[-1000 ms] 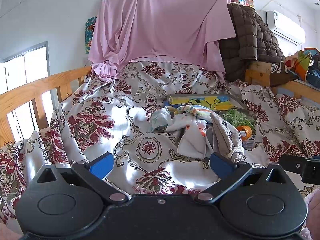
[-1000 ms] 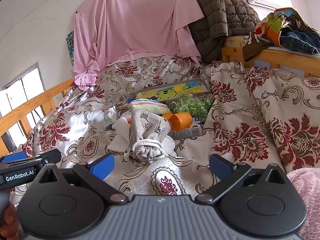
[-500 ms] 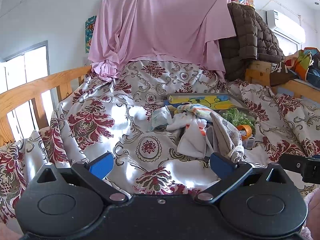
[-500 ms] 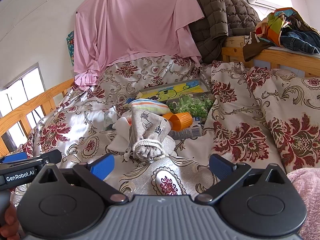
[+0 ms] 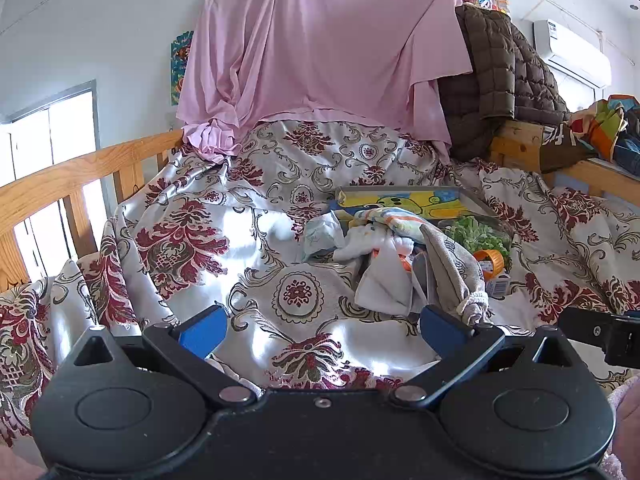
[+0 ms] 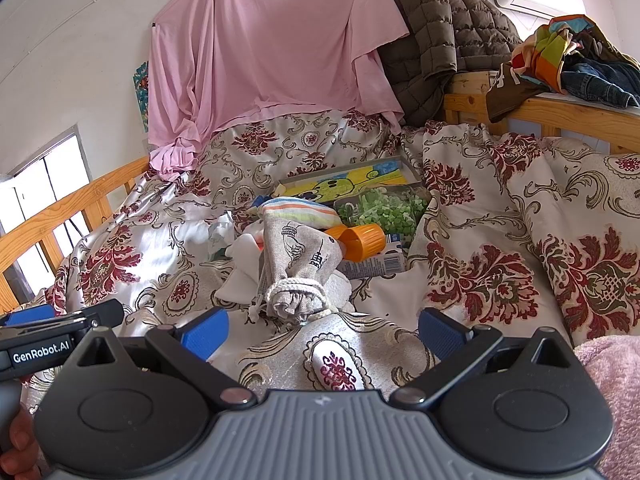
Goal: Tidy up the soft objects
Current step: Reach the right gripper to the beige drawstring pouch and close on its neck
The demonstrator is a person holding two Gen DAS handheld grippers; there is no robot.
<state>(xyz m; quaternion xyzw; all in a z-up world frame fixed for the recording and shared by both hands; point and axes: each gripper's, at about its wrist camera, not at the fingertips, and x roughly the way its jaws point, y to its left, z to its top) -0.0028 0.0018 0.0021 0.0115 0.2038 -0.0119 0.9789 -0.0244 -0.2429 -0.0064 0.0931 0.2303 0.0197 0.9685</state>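
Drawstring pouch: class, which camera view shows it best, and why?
The right wrist view: the drawstring pouch faces it, showing its print and tied cord. The left wrist view shows the drawstring pouch side-on, its lower end behind the hand-held gripper's finger.

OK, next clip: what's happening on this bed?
A person holds a claw in each hand over a bed with a floral cover. Both the left claw and the right claw are open and empty, pointed at a pile in the middle: a grey drawstring bag, a striped cloth, white cloths, an orange-capped bottle and a yellow picture box. The right claw is nearest the bag. Nothing is gripped yet.
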